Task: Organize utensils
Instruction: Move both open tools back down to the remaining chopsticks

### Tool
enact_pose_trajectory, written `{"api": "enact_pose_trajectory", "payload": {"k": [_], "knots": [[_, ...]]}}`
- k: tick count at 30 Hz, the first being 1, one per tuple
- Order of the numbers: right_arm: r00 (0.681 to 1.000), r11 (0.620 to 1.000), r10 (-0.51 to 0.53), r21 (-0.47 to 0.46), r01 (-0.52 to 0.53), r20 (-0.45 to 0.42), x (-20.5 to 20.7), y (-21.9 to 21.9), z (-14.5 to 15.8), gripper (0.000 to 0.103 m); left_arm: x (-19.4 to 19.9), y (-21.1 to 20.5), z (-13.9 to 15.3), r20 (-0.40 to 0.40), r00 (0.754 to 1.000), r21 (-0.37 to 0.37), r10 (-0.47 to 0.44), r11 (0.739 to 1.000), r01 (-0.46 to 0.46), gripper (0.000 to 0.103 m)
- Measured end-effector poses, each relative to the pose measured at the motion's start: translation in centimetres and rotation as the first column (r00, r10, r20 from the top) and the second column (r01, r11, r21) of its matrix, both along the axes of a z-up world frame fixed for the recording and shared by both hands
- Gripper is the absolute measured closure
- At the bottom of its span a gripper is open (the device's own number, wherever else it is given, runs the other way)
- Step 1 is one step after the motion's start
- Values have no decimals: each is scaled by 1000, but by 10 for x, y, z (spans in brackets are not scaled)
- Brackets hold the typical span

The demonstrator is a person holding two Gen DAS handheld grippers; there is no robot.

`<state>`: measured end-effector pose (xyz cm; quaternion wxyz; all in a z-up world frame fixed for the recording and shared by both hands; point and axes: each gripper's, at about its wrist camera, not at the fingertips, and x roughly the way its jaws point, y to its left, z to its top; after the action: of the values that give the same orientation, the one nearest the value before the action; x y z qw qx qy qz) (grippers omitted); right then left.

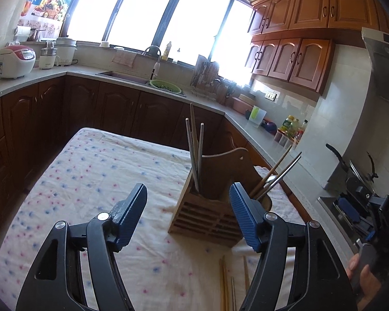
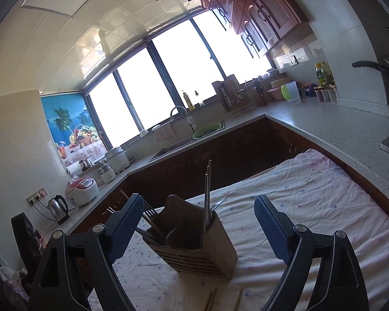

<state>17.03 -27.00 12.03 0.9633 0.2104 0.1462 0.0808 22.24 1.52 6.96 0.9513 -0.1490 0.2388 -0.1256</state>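
A wooden utensil holder (image 1: 207,215) stands on the spotted tablecloth (image 1: 96,176). It holds upright chopsticks (image 1: 195,153) in one compartment and leaning chopsticks with a spoon (image 1: 275,176) in the other. Loose wooden chopsticks (image 1: 224,285) lie on the cloth in front of it. My left gripper (image 1: 188,194) is open and empty, just before the holder. In the right wrist view the holder (image 2: 194,246) sits between the fingers of my open, empty right gripper (image 2: 197,204), with loose chopsticks (image 2: 212,299) below it. The right gripper also shows at the left wrist view's right edge (image 1: 355,210).
The table stands close to an L-shaped kitchen counter (image 1: 249,127) with dark cabinets. A sink with a green colander (image 1: 166,86), a dish rack (image 1: 207,77), bottles (image 1: 291,127), a rice cooker (image 1: 15,61) and a stove with a pan (image 1: 350,165) are around.
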Motion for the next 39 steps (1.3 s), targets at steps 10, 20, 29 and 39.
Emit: {"api": "enact_pose_trajectory", "payload": {"k": [10,20,29,39], "knots": [[990,999,-25,-41,19,-142,-46,-2,-58,7,-40,-4,-43,-112,994,5,-14,1000,14,33],[975,998,-55,-19,52,-218,-77,-17,-88,7,-60,-27,-79,-236,970,82,-49,994,70,33],[965,997,-70,7,74,-253,-86,-29,-98,7,-36,-79,-109,-361,923,202,-133,955,217,33],[953,996,-78,28,90,-293,-82,-37,-106,7,2,-121,-129,-424,891,293,-162,906,304,48]]}}
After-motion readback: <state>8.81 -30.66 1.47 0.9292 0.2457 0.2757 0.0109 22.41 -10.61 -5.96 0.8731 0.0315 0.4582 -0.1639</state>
